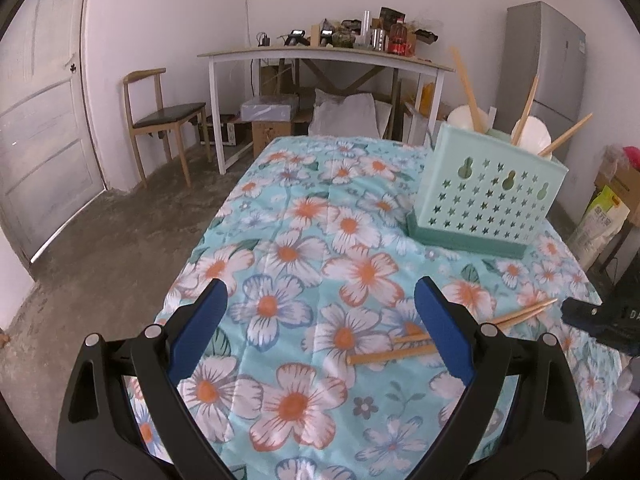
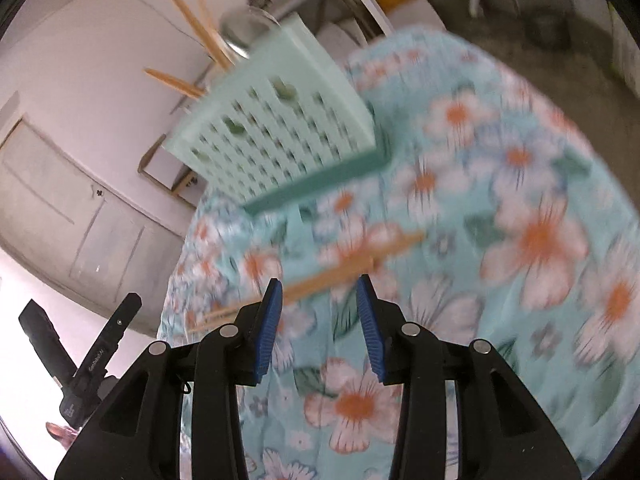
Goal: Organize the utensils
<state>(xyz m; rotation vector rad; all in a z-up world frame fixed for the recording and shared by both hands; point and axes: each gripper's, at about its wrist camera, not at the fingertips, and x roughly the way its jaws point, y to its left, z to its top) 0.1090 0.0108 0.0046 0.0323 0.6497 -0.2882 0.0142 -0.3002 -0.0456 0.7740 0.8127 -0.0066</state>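
Note:
A mint-green perforated utensil holder (image 1: 488,196) stands on the floral tablecloth (image 1: 304,240), with several wooden chopsticks (image 1: 466,88) and white spoons (image 1: 532,132) sticking out of it. Loose wooden chopsticks (image 1: 394,354) lie on the cloth by the right finger of my left gripper (image 1: 322,292), which hovers open and empty. In the blurred right wrist view, my right gripper (image 2: 319,282) is low over the cloth, open with nothing between its pads. The loose chopsticks (image 2: 340,272) lie just beyond its tips and the holder (image 2: 280,128) farther back.
The black body of the right tool (image 1: 600,320) shows at the right edge of the left wrist view. The left tool (image 2: 100,356) shows at the lower left of the right wrist view. Beyond the table are a chair (image 1: 160,120), a cluttered desk (image 1: 320,54) and a fridge (image 1: 544,72).

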